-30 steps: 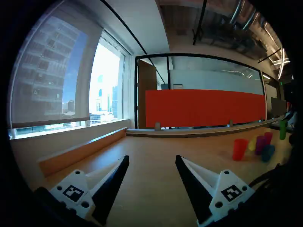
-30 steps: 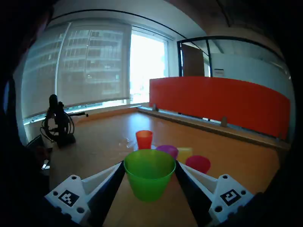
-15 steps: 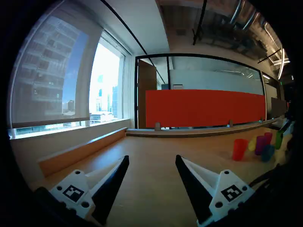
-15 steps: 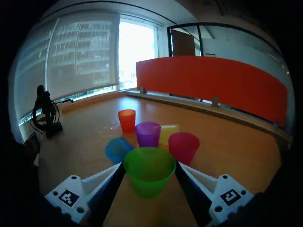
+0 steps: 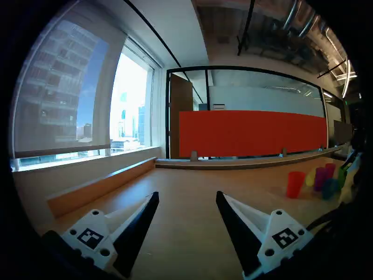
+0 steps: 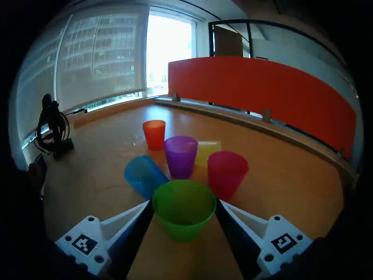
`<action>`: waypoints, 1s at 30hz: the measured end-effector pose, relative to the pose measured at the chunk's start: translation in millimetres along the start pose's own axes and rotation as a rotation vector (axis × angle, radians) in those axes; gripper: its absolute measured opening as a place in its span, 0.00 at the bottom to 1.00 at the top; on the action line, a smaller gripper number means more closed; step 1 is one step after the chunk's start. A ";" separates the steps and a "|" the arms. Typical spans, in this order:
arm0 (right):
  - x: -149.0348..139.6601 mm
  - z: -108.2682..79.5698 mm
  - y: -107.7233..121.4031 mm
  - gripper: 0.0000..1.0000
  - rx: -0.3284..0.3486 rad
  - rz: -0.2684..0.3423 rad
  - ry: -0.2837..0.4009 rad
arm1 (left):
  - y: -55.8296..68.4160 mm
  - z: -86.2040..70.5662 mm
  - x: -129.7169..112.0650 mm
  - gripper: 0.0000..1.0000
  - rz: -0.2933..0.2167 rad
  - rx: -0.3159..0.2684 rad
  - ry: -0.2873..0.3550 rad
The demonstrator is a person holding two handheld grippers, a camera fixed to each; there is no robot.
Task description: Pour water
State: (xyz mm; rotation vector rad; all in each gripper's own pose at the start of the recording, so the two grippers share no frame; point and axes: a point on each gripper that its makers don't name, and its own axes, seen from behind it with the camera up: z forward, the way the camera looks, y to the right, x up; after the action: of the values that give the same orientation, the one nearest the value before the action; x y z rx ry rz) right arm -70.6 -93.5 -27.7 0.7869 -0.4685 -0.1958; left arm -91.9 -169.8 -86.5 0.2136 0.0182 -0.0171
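Jaws of the right gripper are clamped on the sides of the green cup, which sits rim-up over the wooden table just in front of the cluster: blue cup leaning at left, purple cup and pink cup nearest, yellow cup behind them, orange cup farthest. Left gripper is low over bare tabletop, well apart from the cups, jaws wide with nothing between them. Can't tell whether the green cup holds water; orange partition runs along the table's far edge, black cabled device stands at left.
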 end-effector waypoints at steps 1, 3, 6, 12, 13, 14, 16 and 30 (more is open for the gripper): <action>-0.8 0.0 -0.1 0.95 0.000 -0.002 -0.004 | 0.0 0.0 0.0 0.91 0.000 0.000 0.000; -2.3 0.1 -0.2 0.95 0.000 -0.006 -0.012 | 0.0 0.1 0.1 0.91 0.001 0.000 0.000; -4.1 0.3 0.3 0.95 -0.002 -0.012 -0.021 | -0.1 0.3 -0.1 0.91 0.000 0.000 0.000; -7.9 0.4 0.3 0.95 -0.001 -0.019 -0.036 | -0.3 0.4 0.1 0.91 0.000 0.000 0.000; -9.1 0.2 0.2 0.95 -0.001 -0.020 -0.041 | -0.3 0.5 0.0 0.90 0.000 0.000 0.000; -10.2 0.0 0.1 0.95 -0.001 -0.020 -0.046 | -0.3 0.5 0.0 0.91 0.000 0.000 0.000; -13.1 -0.4 0.4 0.95 -0.002 -0.023 -0.057 | -0.2 0.6 0.0 0.91 0.000 0.000 0.000; -27.0 -17.4 6.1 0.96 -0.035 -0.020 -0.079 | 0.1 0.4 -0.3 0.91 0.000 0.000 0.000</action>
State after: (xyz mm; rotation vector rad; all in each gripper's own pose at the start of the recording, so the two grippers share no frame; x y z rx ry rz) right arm -86.1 -69.0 -42.9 0.7521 -0.5309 -0.2542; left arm -92.2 -169.8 -86.1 0.2136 0.0180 -0.0168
